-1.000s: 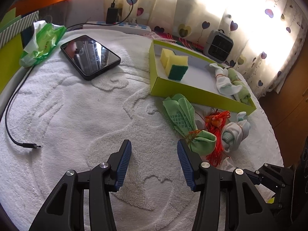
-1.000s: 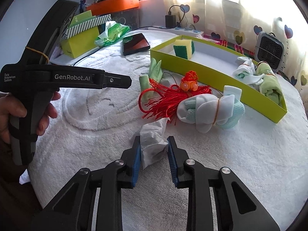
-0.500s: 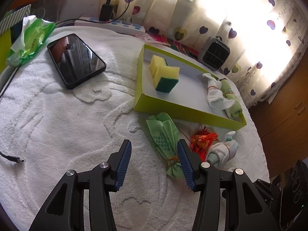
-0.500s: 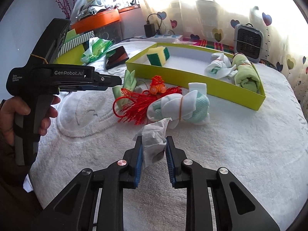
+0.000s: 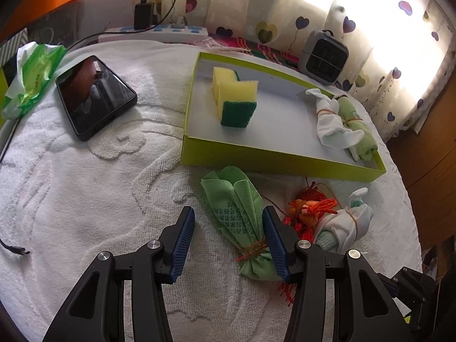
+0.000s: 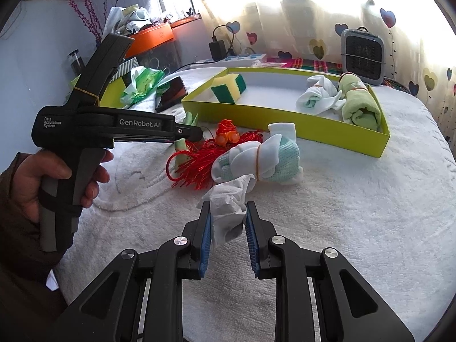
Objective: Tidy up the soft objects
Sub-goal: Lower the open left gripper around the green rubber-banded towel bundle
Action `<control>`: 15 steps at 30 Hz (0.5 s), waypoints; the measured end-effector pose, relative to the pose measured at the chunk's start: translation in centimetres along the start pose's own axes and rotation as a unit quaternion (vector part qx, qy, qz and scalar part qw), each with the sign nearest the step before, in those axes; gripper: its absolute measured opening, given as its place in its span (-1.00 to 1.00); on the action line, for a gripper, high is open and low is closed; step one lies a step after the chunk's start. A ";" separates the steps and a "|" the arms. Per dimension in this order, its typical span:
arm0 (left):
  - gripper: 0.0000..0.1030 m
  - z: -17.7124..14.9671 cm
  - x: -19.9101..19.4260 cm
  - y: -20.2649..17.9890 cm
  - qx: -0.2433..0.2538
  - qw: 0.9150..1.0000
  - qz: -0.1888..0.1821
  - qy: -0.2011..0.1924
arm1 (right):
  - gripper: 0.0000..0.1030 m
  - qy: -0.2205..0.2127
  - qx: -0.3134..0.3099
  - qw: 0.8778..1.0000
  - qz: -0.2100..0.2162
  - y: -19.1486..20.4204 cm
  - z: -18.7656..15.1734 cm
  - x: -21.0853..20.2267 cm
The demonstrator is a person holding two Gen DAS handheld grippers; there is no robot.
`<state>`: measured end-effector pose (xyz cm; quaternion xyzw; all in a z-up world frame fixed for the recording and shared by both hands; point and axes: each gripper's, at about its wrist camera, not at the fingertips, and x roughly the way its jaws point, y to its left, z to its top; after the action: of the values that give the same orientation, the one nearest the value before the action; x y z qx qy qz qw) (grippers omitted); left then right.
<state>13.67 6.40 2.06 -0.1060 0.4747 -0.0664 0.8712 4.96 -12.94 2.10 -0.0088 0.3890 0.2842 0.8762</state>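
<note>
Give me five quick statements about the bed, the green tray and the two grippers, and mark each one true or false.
1. The right gripper is shut on a crumpled white tissue. True.
2. The yellow and green sponge lies outside the green tray. False: it sits inside the tray, near its left end.
3. The left gripper is clamped on the phone. False: its jaws stand open around the tied green cloth bundle, and the phone lies apart.
4. The red tassel lies on the white towel, outside the tray. True.
5. The tray holds nothing but the sponge. False: two rolled cloth bundles lie at its right end.
</note>
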 end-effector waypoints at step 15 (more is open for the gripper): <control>-0.06 -1.1 -2.3 3.3 0.002 0.998 0.068 -0.008 | -0.54 -0.005 0.008 1.000 0.011 -0.3 0.0 -0.2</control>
<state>11.59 9.96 2.53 -0.0722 0.4733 -0.0069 0.8779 5.04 -13.31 2.15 0.0040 0.3868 0.2912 0.8750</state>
